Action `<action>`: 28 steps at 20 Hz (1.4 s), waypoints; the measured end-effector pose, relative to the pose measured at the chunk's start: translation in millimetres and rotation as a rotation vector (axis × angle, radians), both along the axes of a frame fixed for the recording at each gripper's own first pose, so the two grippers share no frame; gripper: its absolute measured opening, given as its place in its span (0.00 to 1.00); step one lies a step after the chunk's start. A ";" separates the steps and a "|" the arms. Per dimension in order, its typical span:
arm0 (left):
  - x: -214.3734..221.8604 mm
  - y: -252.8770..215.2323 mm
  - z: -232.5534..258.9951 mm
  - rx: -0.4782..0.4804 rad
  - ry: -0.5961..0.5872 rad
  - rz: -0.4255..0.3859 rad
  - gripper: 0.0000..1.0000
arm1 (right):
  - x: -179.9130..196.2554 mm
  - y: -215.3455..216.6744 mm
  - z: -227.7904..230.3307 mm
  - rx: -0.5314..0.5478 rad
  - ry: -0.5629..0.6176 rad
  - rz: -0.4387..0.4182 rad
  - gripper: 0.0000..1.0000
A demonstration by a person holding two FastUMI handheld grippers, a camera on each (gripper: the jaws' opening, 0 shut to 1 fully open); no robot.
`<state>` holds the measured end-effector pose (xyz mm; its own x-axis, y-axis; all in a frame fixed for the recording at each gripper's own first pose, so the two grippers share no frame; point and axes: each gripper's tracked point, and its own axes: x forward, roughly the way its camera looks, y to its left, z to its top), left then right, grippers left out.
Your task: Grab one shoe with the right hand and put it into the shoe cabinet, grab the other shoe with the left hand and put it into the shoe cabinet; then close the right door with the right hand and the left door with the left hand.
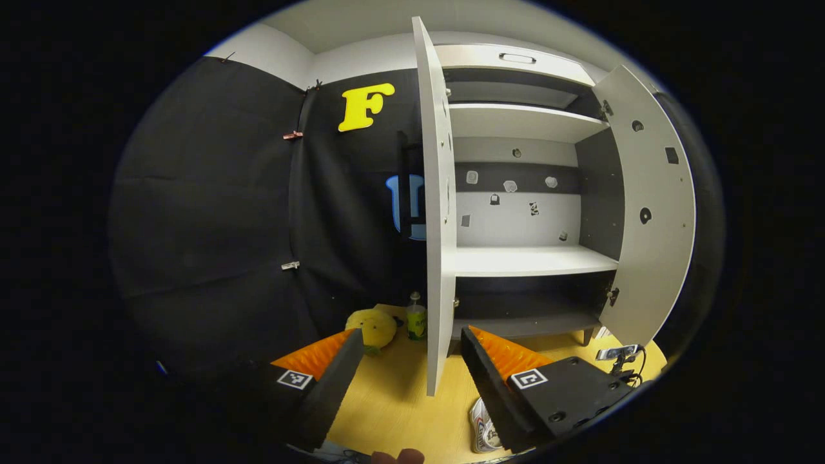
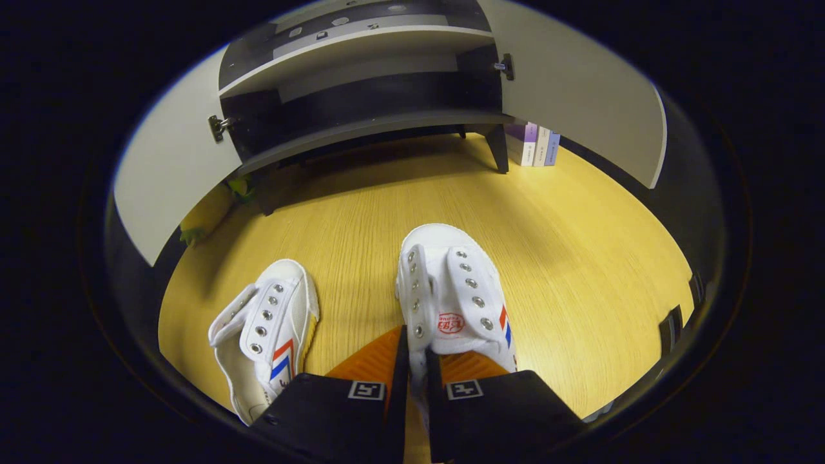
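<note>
Pinching the side wall of the right-hand sneaker (image 2: 454, 303) near its heel, the right gripper (image 2: 412, 380) has its two fingers pressed almost together on the canvas edge, one inside the shoe opening and one outside, as far as the right gripper view lets me judge; the heel itself is hidden behind the fingers. That shoe lies on the wooden floor (image 2: 580, 245) with its long axis running straight away from the gripper, toe toward the shoe cabinet (image 2: 361, 96), so the coming carry looks like a lift and a push forward along that same line. The other sneaker (image 2: 267, 335) lies just to its left, toe also angled toward the cabinet, its heel cut off at the edge of the view. Farther off, in the left gripper view, the left gripper (image 1: 409, 357) hovers spread wide and empty before the left door (image 1: 438, 212), which stands edge-on, with the right door (image 1: 648, 212) swung open beyond bare shelves.
</note>
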<state>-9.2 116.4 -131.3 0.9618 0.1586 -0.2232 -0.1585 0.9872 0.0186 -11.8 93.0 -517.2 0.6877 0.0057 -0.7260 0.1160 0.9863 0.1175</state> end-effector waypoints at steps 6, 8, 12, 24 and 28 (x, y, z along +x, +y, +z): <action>0.7 5.9 -7.6 0.008 0.019 -0.013 0.95 | 6.1 1.7 4.9 0.019 0.005 0.072 0.10; 2.7 6.8 -5.5 0.002 0.013 -0.014 0.95 | 7.4 -5.4 13.5 0.018 0.005 0.098 0.10; 4.7 8.2 -2.3 -0.014 -0.003 -0.013 0.95 | 5.0 -7.5 44.2 0.065 0.007 0.145 0.10; -2.2 5.3 21.3 -0.026 -0.063 -0.009 0.95 | 43.1 5.9 224.2 0.147 -0.200 0.173 0.05; -9.7 -0.9 28.6 -0.037 -0.079 -0.017 0.95 | 75.3 4.1 296.3 0.139 -0.265 0.173 0.05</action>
